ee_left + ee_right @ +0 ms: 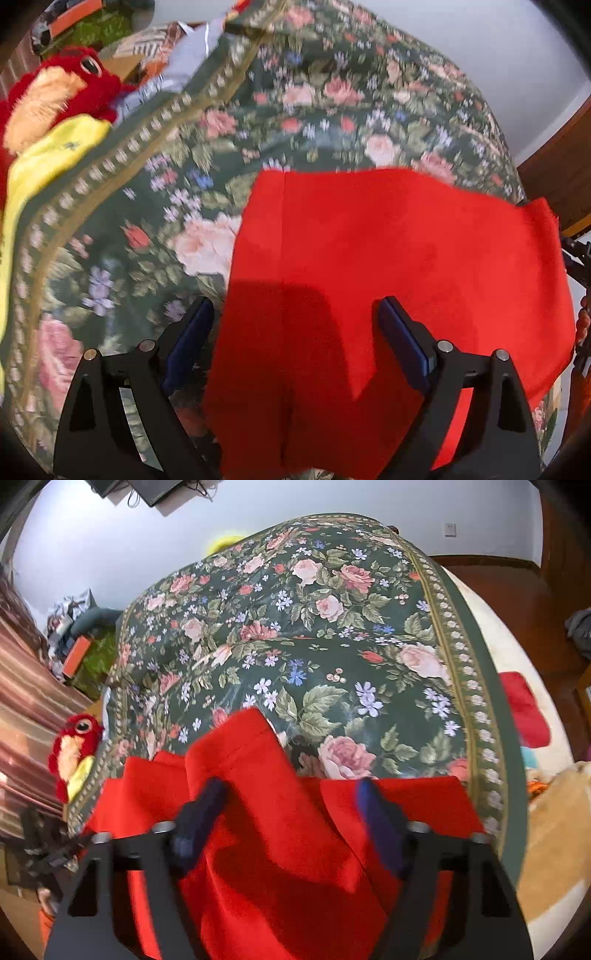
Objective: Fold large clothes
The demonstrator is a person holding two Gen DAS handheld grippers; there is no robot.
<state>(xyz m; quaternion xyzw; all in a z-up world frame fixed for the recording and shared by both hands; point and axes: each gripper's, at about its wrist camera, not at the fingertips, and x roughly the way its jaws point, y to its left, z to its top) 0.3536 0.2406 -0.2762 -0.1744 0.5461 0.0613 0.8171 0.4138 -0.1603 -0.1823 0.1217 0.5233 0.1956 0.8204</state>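
Note:
A red garment (388,266) lies on a floral bedspread (314,103). In the left wrist view it is spread fairly flat, with a straight far edge and a vertical seam near its left side. My left gripper (295,314) is open just above the garment's near left part, its jaws wide apart and empty. In the right wrist view the red garment (266,812) shows a raised fold between the jaws. My right gripper (291,794) is open over it, holding nothing. The other gripper shows at the left edge of the right wrist view (48,853).
A red plush parrot (62,92) with a yellow wing lies at the bedspread's left edge; it also shows in the right wrist view (75,749). Clutter and an orange box (75,657) sit beyond. A red cloth (524,709) lies on white bedding. Wooden furniture (554,166) stands at right.

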